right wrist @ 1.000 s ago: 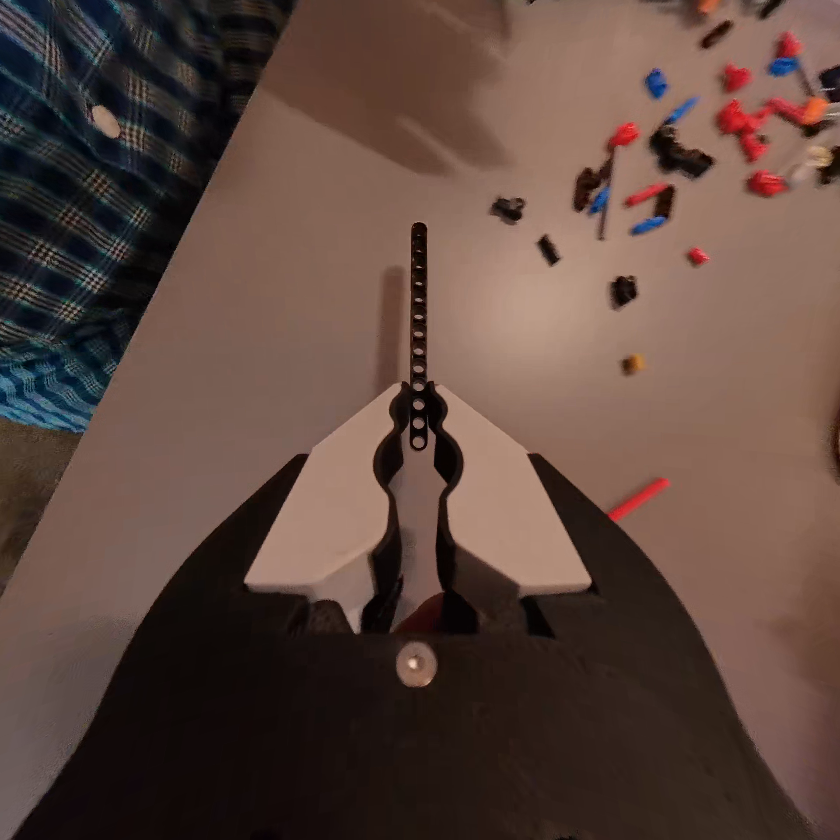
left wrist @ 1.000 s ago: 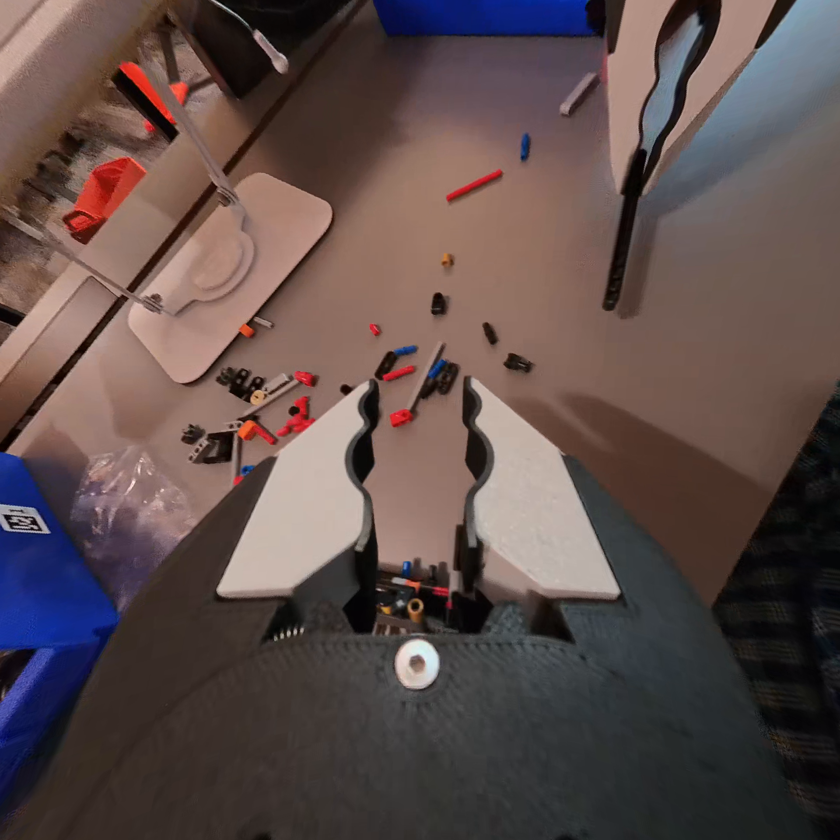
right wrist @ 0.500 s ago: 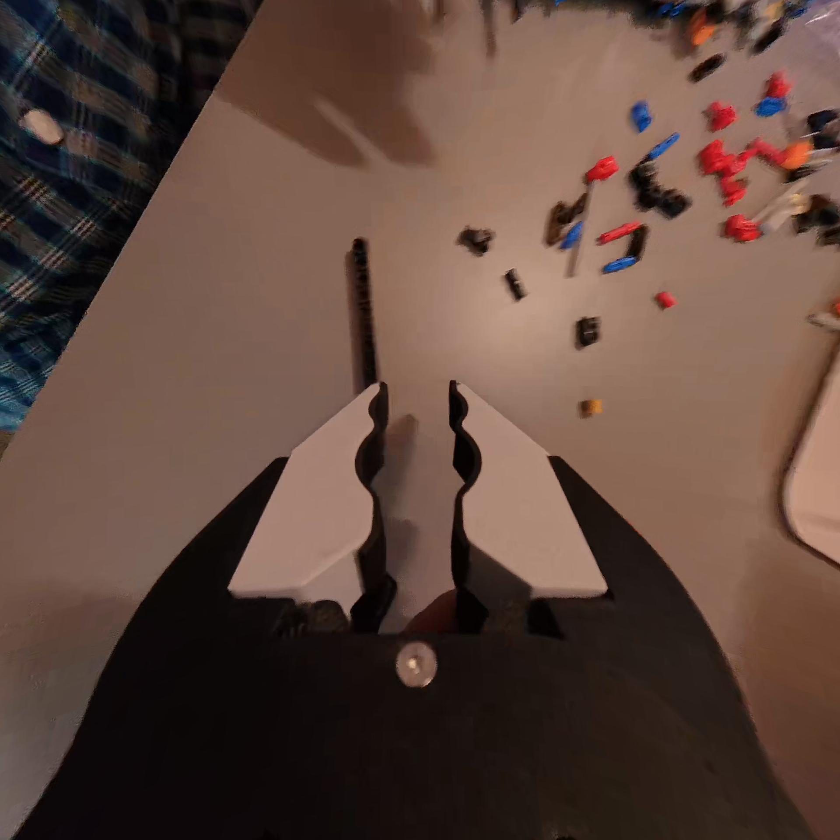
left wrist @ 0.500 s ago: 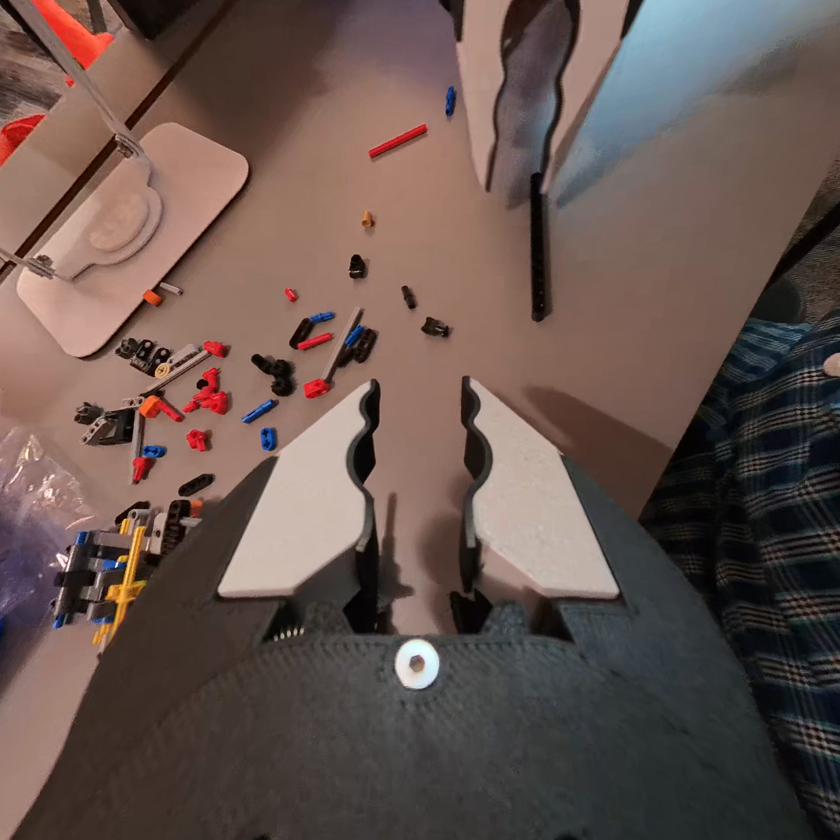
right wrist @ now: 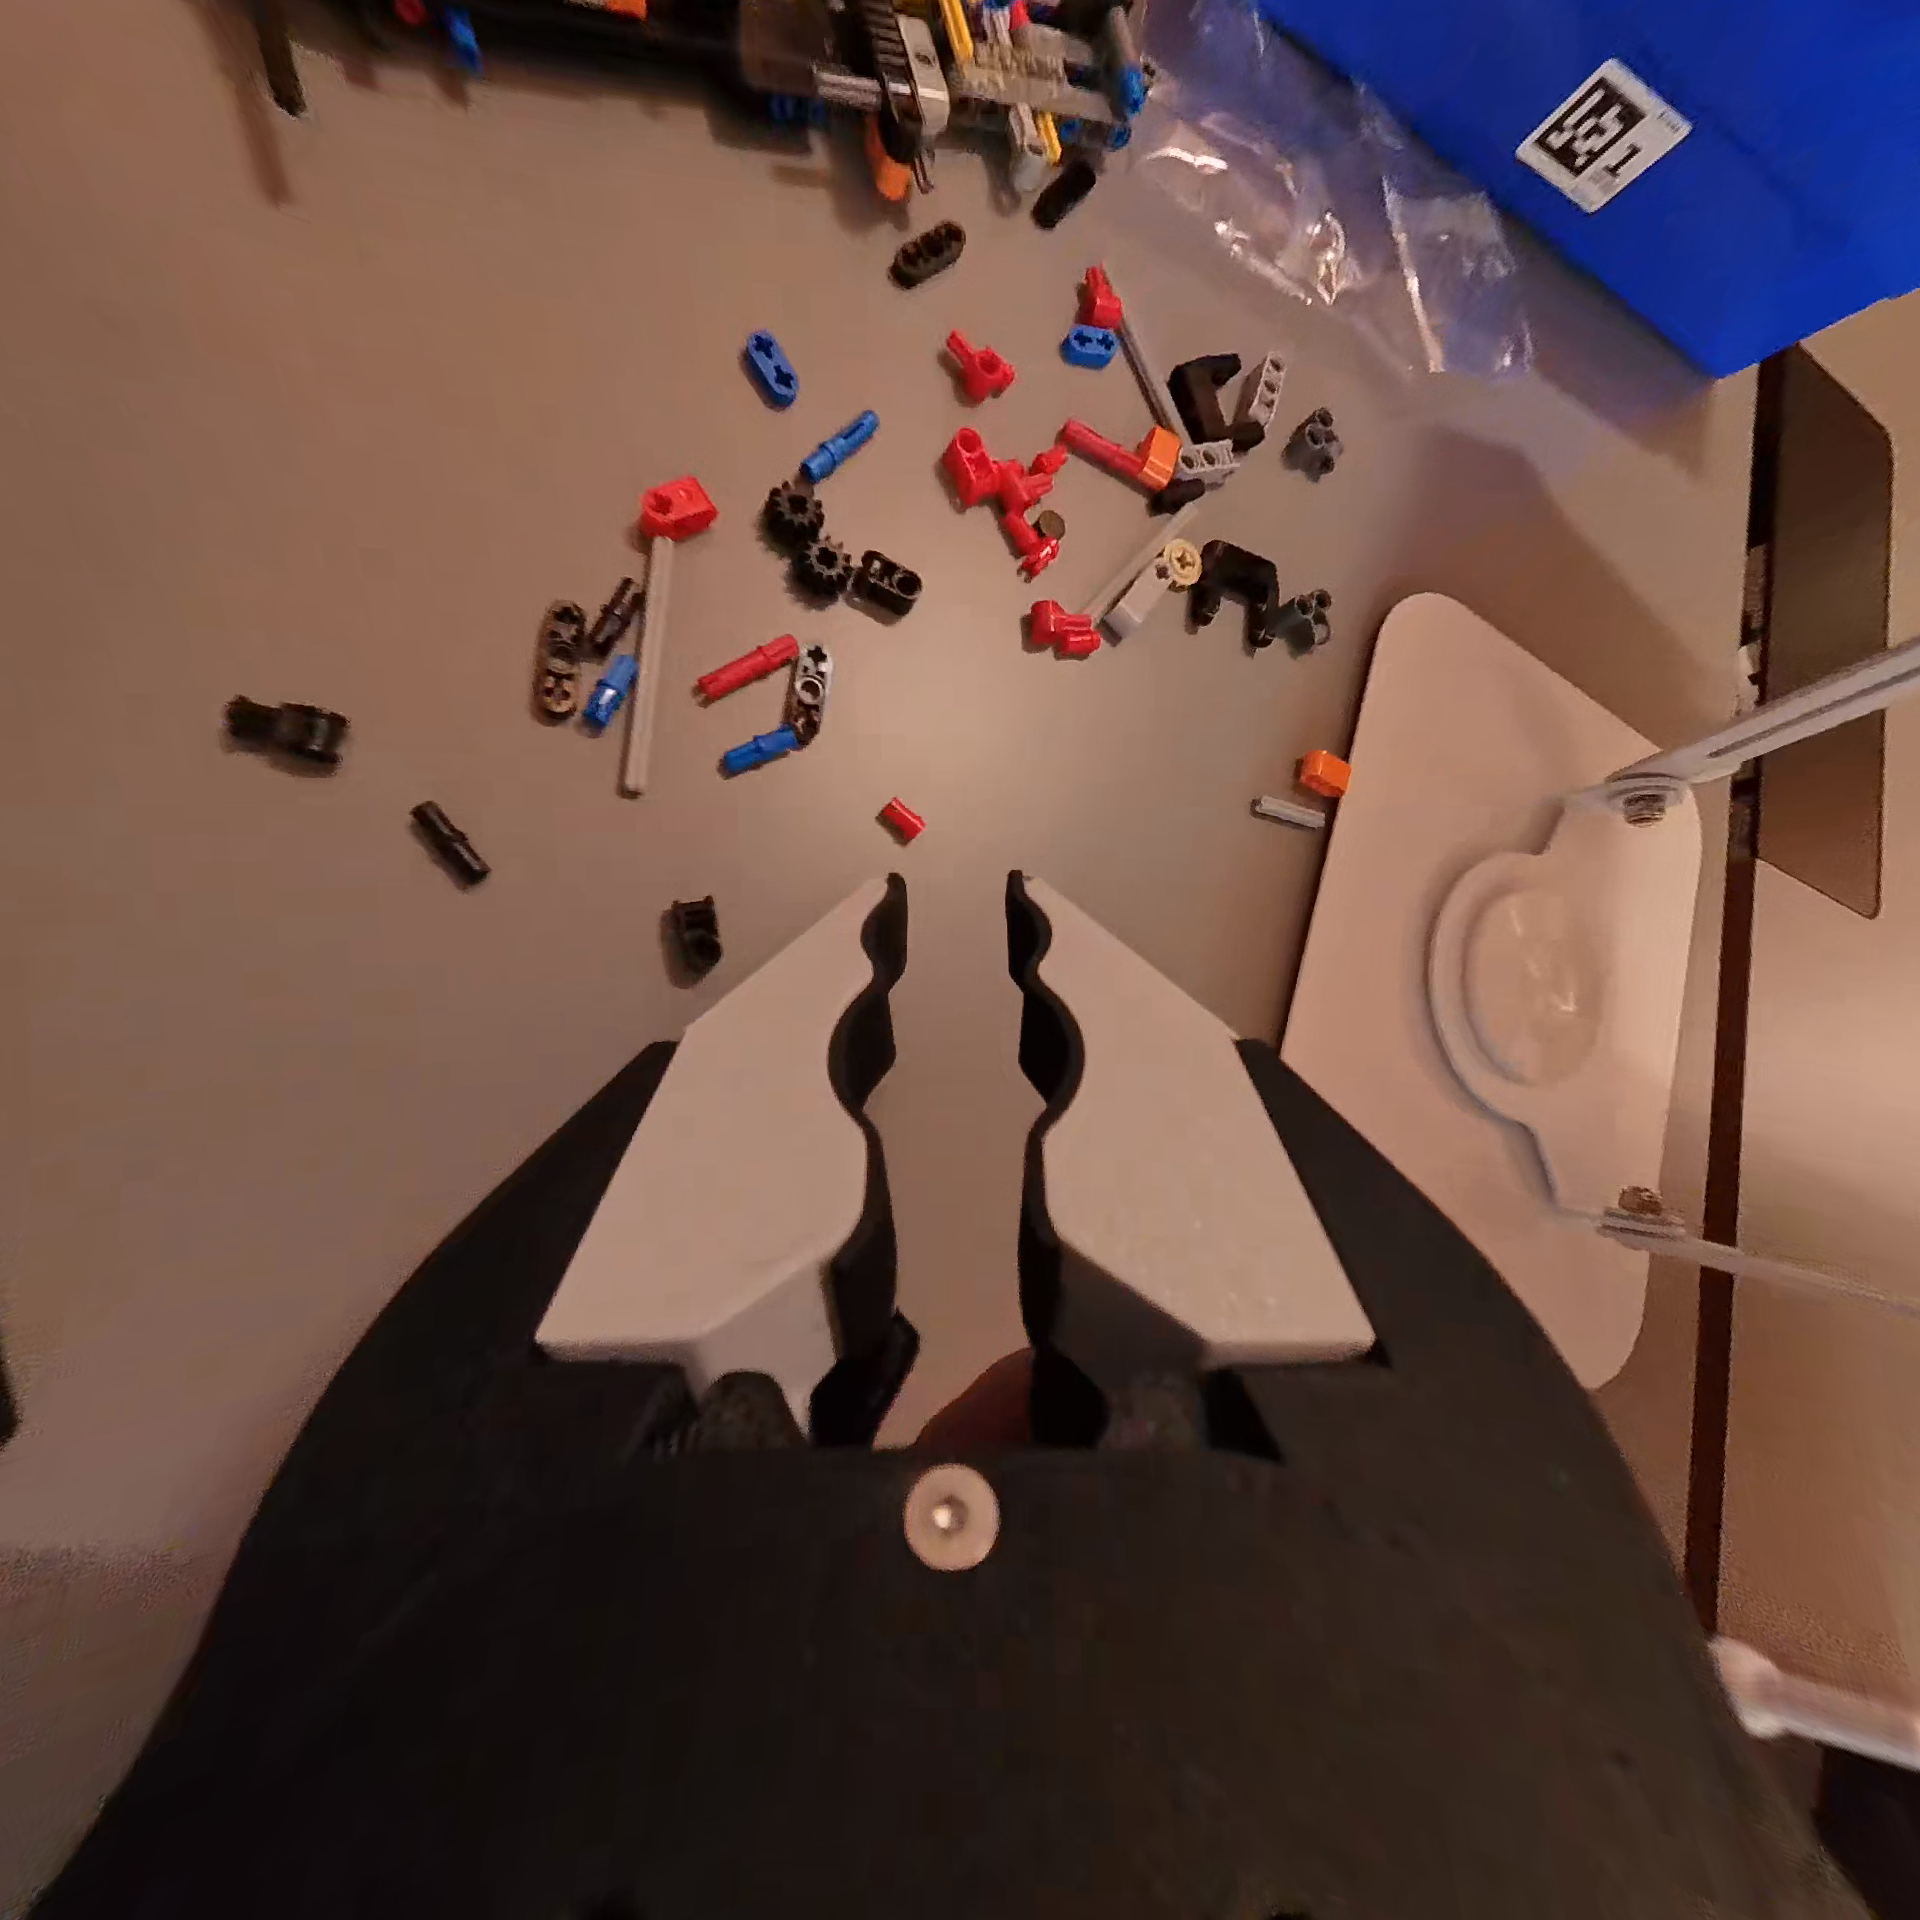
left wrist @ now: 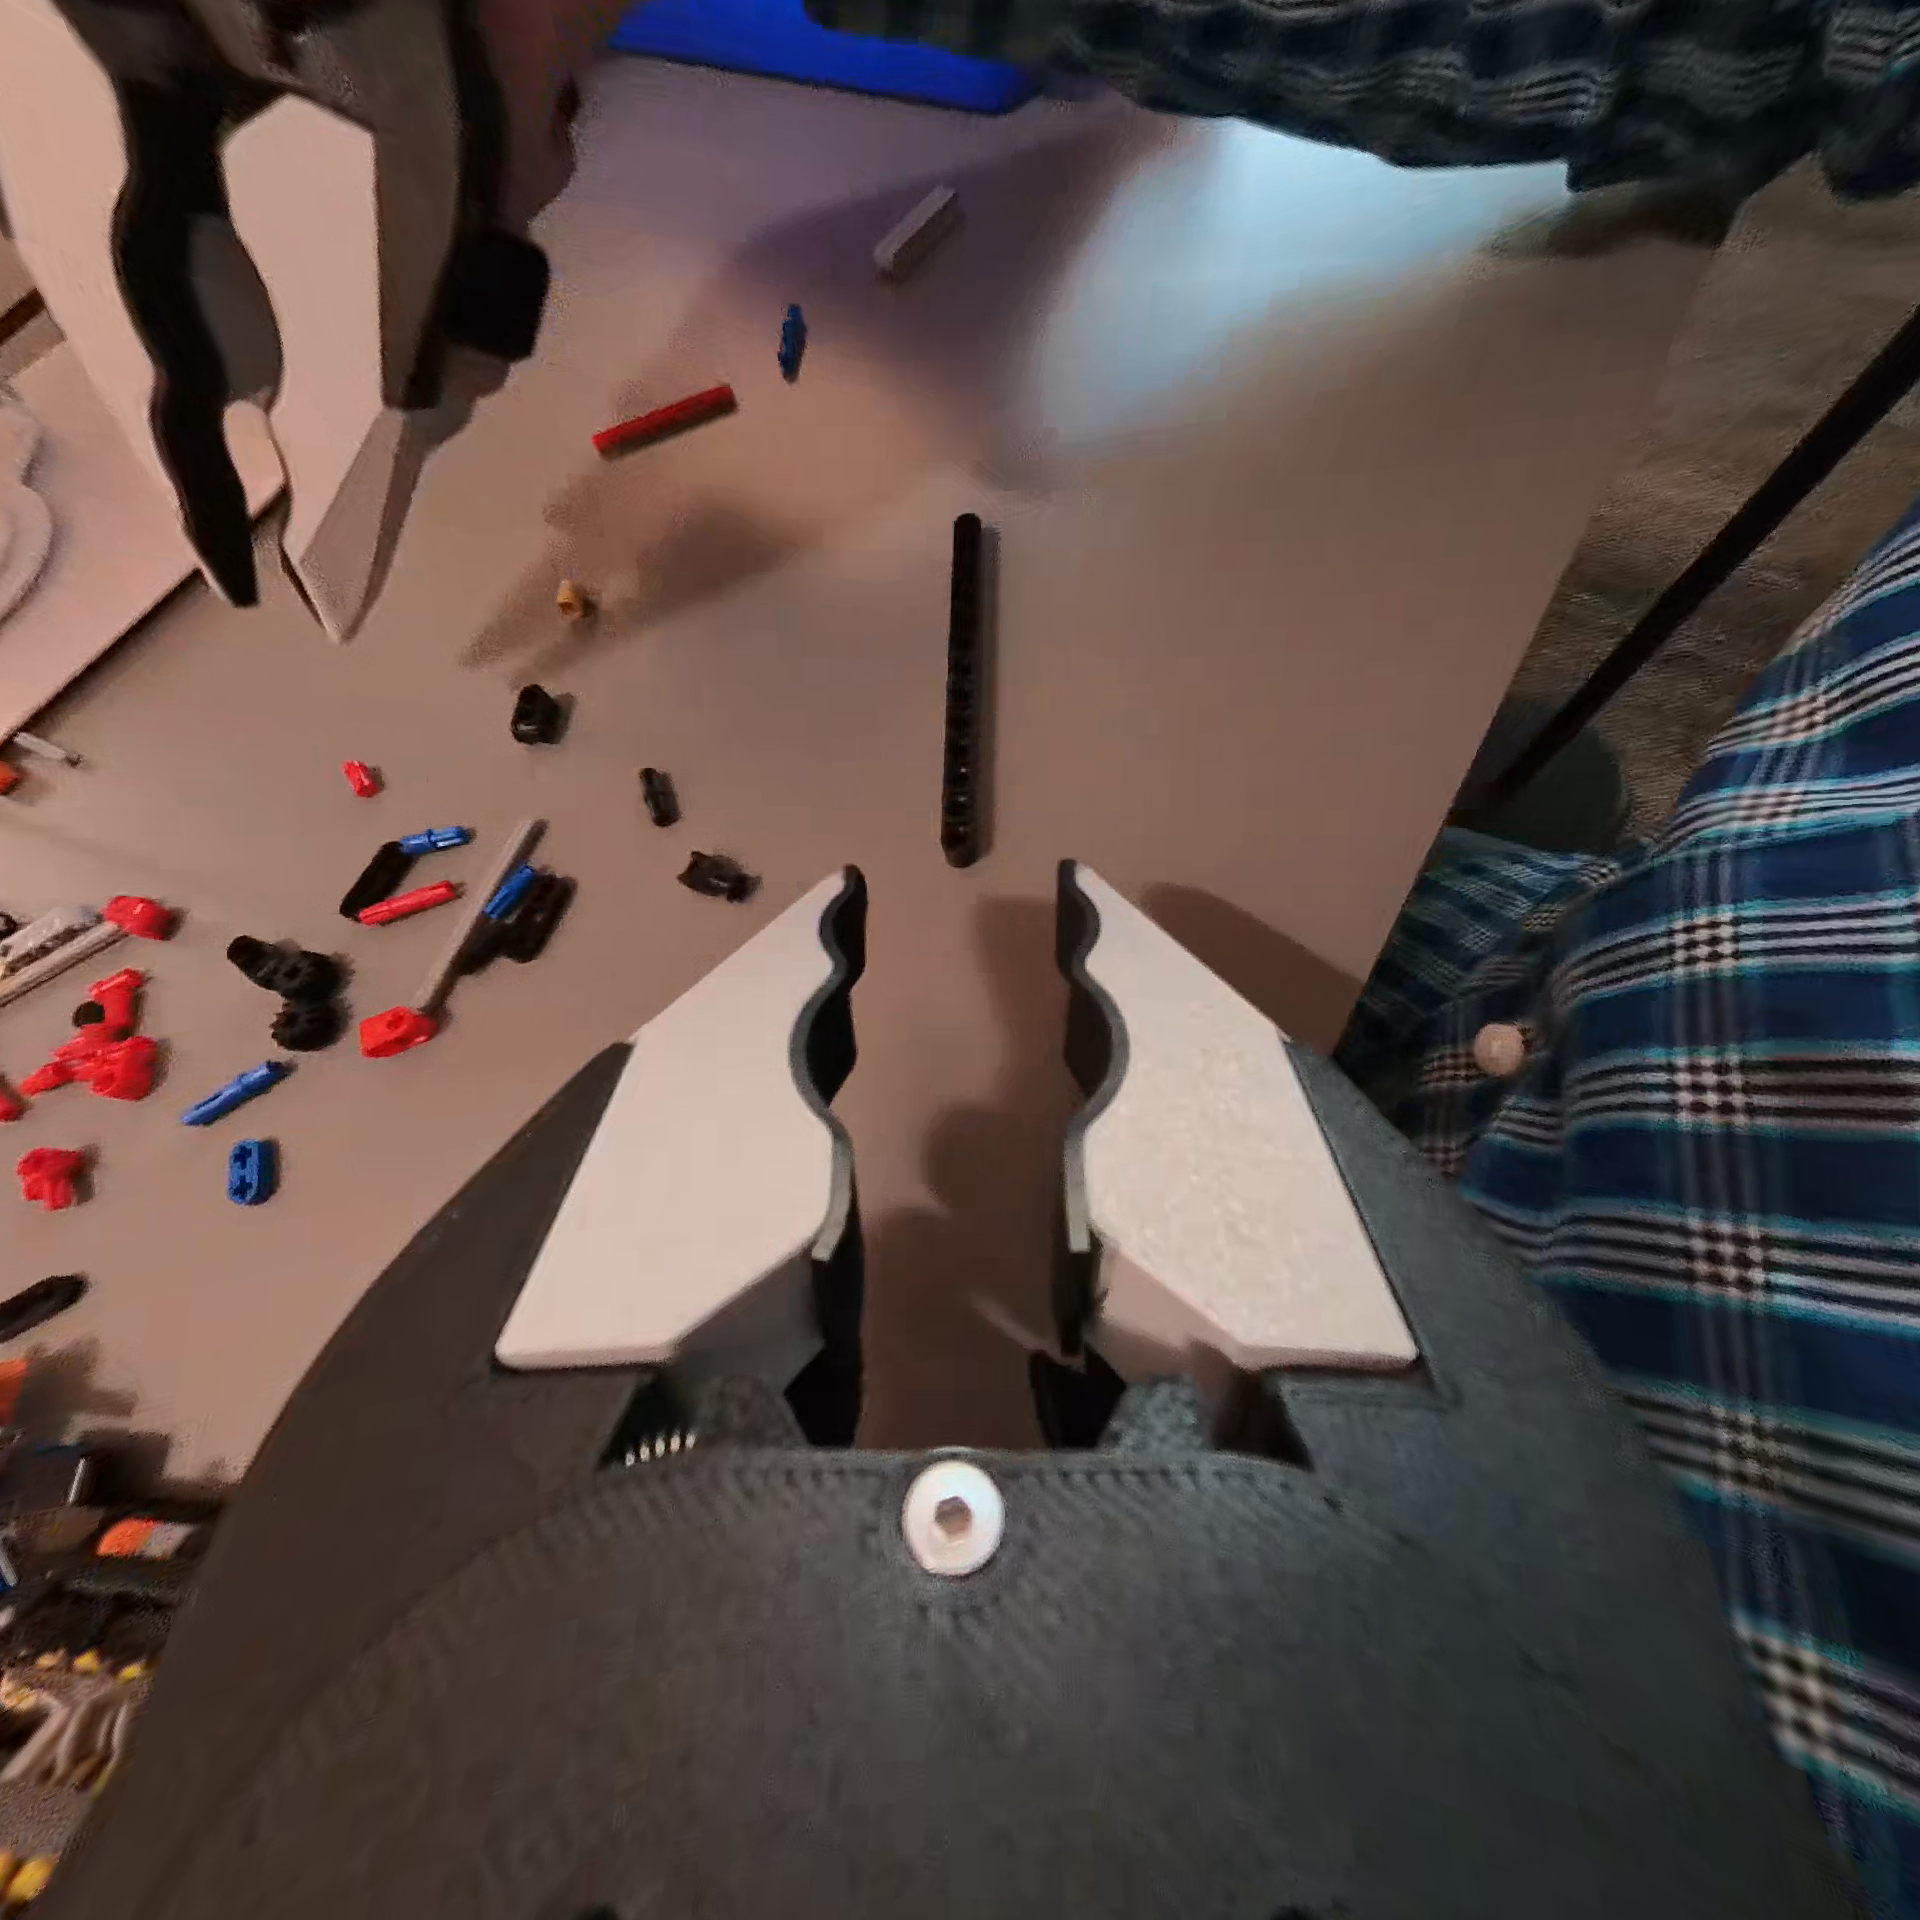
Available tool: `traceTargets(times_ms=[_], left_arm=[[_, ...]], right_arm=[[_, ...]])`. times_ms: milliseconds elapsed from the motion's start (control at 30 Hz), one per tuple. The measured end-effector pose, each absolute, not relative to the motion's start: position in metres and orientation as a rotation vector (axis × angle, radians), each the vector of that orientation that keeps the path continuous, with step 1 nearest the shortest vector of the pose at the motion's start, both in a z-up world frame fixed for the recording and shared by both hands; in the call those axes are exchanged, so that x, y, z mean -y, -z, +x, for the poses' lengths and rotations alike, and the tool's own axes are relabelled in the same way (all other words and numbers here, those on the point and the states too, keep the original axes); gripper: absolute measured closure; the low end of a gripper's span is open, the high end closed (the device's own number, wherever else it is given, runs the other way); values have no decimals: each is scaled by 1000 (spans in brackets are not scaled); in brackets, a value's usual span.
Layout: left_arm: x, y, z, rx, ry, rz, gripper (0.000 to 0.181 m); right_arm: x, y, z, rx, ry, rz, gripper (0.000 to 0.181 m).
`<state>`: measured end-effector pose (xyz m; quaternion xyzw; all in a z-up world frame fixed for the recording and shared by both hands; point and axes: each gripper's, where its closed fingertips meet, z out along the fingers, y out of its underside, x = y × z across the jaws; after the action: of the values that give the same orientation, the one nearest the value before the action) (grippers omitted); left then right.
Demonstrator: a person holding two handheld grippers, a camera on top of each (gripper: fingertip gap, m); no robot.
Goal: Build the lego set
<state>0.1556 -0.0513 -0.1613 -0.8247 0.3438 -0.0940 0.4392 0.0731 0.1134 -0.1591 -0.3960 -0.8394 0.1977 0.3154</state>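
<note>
Both the left gripper [left wrist: 961, 883] and right gripper [right wrist: 956, 883] are held apart, empty. The long black beam [left wrist: 964, 691] lies flat; it could be skidded away by a shallow pinch.

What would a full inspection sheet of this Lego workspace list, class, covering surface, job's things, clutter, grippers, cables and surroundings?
Surface: matte grey-brown tabletop, mostly bare near its edge.
Job's things: long black holed Lego beam lying flat, ungripped; partly built multicoloured Lego assembly at the far side.
Clutter: small red, blue and black loose Lego pieces; crinkled clear plastic bag.
Grippers: left gripper open, fingers empty; right gripper open, empty.
Cables: nothing seen.
Surroundings: blue bin with a square marker; white flat stand base; person's blue plaid sleeve.
</note>
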Motion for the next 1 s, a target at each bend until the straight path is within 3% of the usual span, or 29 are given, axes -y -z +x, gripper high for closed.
traceTargets(times_ms=[33,433,1000], left_arm=[[51,164,156,-856,213,-2054,145],[45,182,145,-702,156,-2096,143],[45,187,145,-678,222,-2123,143]], right_arm=[[-115,162,70,2218,-525,-1049,164],[-124,191,60,2275,-644,-1119,160],[-106,193,54,2356,-902,-1059,167]])
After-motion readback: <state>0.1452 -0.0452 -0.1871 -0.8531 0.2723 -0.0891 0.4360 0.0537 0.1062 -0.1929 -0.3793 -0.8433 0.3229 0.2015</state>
